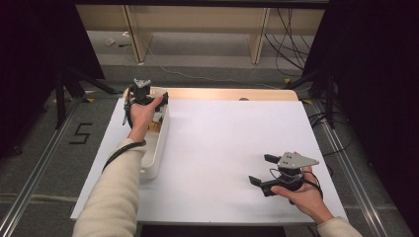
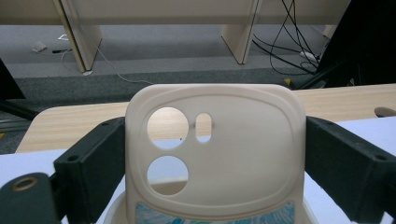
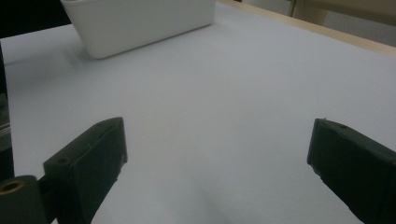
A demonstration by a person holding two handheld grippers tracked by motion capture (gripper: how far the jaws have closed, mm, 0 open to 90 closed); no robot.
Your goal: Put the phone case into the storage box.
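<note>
A cream phone case (image 2: 243,158) with round camera cut-outs stands upright between the jaws of my left gripper (image 2: 217,156), which is shut on its two sides. A blue patterned strip shows at the case's lower edge. In the high view the left gripper (image 1: 146,98) hovers over the far end of a long white bin (image 1: 157,148) at the table's left. My right gripper (image 1: 262,169) rests low near the front right of the white table sheet (image 1: 222,138). It stands open (image 3: 217,154) with nothing between its jaws, pointed toward the bin (image 3: 140,23).
The table's bare wooden far edge (image 1: 222,94) runs beyond the white sheet. Behind it on the floor are wooden shelf legs (image 1: 257,44) and loose cables (image 1: 291,44). Dark stands flank the table on both sides.
</note>
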